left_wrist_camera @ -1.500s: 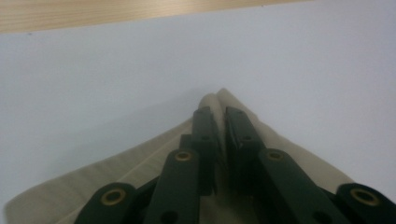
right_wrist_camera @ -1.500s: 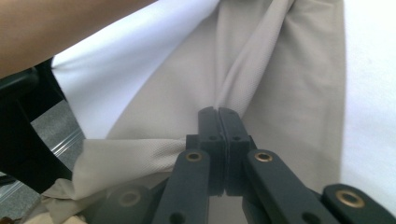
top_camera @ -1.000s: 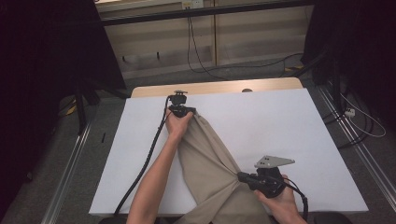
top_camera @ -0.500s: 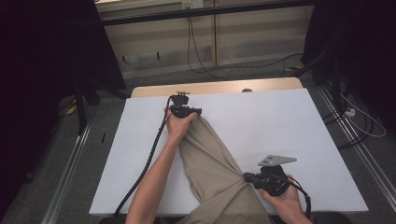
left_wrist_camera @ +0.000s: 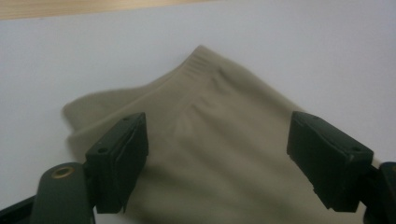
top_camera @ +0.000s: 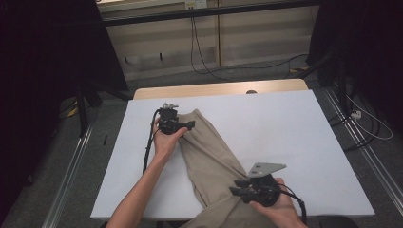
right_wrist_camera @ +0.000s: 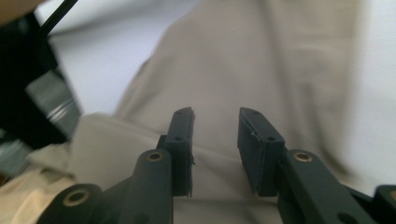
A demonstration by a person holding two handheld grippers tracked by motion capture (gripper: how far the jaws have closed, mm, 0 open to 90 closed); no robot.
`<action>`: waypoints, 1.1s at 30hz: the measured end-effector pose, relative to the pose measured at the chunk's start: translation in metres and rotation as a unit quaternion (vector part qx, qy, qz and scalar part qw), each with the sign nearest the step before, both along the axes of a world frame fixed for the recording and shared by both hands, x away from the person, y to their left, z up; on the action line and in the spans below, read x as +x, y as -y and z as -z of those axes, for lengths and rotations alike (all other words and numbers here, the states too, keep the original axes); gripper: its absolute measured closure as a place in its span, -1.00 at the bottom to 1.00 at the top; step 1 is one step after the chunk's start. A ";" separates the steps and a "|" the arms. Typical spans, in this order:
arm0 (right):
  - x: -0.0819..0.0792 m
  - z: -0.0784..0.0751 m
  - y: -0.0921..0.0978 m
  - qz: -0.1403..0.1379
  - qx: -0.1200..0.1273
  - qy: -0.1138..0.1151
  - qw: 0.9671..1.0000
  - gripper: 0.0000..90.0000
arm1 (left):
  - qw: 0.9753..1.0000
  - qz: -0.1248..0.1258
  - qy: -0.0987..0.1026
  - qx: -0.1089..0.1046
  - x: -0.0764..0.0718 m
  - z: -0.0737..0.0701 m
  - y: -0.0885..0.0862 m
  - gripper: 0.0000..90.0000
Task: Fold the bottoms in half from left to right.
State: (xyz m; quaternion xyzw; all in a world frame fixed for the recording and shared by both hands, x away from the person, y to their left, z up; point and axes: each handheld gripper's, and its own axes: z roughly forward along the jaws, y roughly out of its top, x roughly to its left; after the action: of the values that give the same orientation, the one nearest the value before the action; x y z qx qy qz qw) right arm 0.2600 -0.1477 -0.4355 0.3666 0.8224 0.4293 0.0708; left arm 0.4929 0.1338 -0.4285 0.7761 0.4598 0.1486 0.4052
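High view gives me a beige garment lying diagonally across the white table, its far end near the table's middle left and its near end spilling over the near edge, cut off by the frame. My left gripper sits at the far end, jaws spread wide over the ribbed hem with nothing grasped. My right gripper hovers at the near part, jaws parted with a narrow gap, cloth beneath them. Bare table lies open to the right. Cables trail on the floor beyond.
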 end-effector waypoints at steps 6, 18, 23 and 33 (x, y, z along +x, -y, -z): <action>0.000 0.017 -0.024 -0.041 -0.036 -0.018 0.998 0.25 | 0.999 0.038 0.009 0.016 -0.046 0.000 -0.009 -0.56; -0.028 0.017 0.004 -0.020 -0.021 -0.014 0.999 0.94 | 0.987 0.160 -0.029 0.013 -0.153 0.009 -0.011 -0.09; -0.040 0.018 0.022 -0.009 -0.020 -0.017 1.000 0.97 | 0.979 0.199 -0.031 0.001 -0.177 0.011 0.002 0.04; -0.059 0.019 0.049 0.019 -0.019 -0.034 0.999 0.74 | 0.957 0.291 -0.008 0.011 -0.209 0.012 0.032 0.47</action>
State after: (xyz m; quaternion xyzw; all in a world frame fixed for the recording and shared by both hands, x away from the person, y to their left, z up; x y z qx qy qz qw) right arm 0.2013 -0.1969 -0.4545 0.3948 0.8251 0.4000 0.0579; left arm 0.2843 0.1019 -0.4404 0.8818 0.2160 0.0227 0.4186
